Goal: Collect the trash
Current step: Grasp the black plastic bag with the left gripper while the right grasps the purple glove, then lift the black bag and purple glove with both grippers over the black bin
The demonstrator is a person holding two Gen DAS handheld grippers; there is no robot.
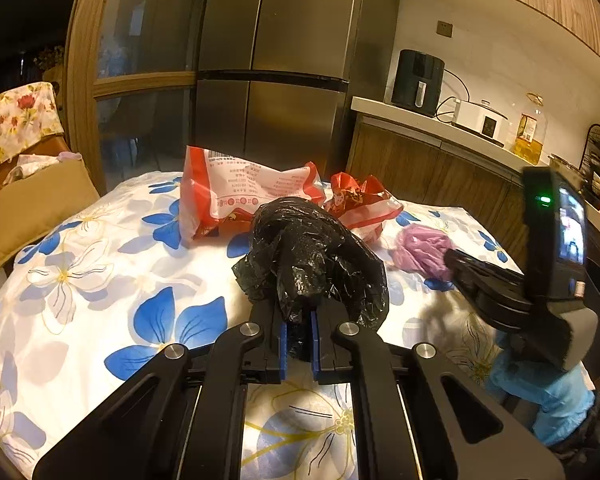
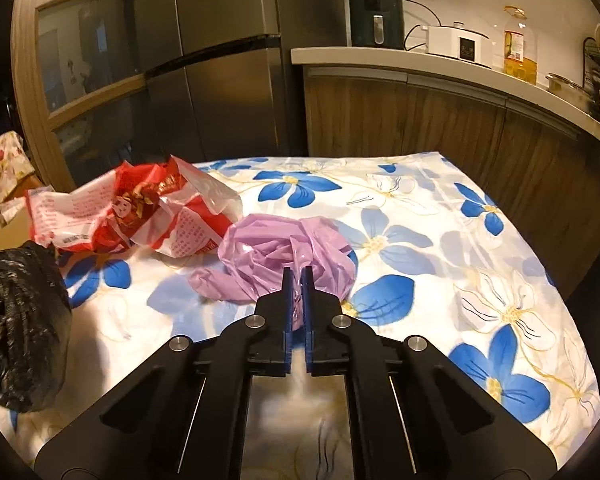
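Left tool point(image 1: 299, 332): clamped on the black bag point(image 1: 312, 256), a fold pinched between its blue pads; rest of the bag bulges out ahead of the fingers, above the floral cloth point(image 1: 100, 264) that covers the desk. In the right wrist view the same bag shows at the far left edge.

Right tool point(image 2: 299, 300): pads drawn together on a fold of the purple bag point(image 2: 276, 260); thin purple film visible between them. This bag lies crumpled on the cloth, near the middle of the desk. From the left wrist view the right tool's tips meet the purple bag from the right.

Red-and-white wrapper point(image 2: 132, 208): crumpled, on the cloth just behind and left of the purple bag, apart from both tools. A second red-and-white bag point(image 1: 236, 188) stands beside it, behind the black bag.

Background: fridge point(image 1: 276, 60), air fryer point(image 1: 418, 78), oil bottle point(image 1: 528, 128)
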